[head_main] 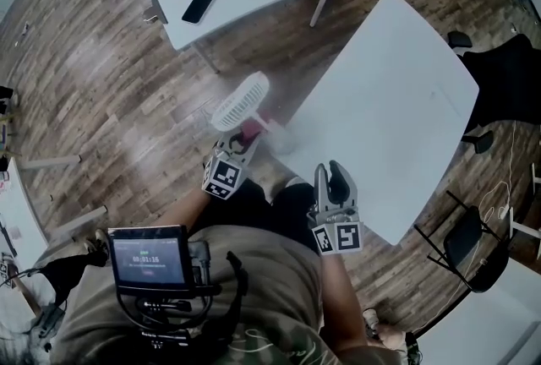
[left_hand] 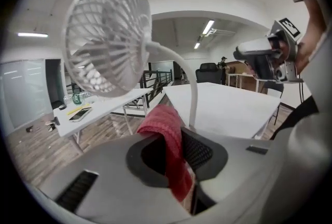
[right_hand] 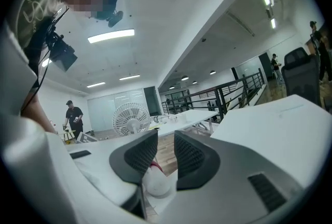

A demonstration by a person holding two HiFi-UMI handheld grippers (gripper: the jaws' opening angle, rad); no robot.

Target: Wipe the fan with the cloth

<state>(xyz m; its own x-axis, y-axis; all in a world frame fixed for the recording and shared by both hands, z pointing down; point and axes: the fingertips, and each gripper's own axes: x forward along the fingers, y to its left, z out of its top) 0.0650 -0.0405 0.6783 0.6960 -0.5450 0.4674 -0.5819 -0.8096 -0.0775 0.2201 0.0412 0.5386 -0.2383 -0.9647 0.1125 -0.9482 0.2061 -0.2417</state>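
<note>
The left gripper (head_main: 240, 142) jaws grip the red cloth (left_hand: 168, 135) just beside the fan (head_main: 241, 100), which is at the table (head_main: 397, 101) corner, at 11 o'clock. The right gripper (head_main: 333, 173) jaws stand apart and empty at the table's near edge. There is free floor (head_main: 127, 118) at 9 o'clock.

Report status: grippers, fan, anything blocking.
Left gripper shut on red cloth, just below the white fan head. Right gripper open, apart from fan. Nothing between cloth and fan.

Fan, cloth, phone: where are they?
Fan (left_hand: 106, 41): left gripper view, middle of its grille.
Cloth (left_hand: 167, 127): left gripper view, its top fold.
Phone (head_main: 199, 4): head view, middle of its dark face.
</note>
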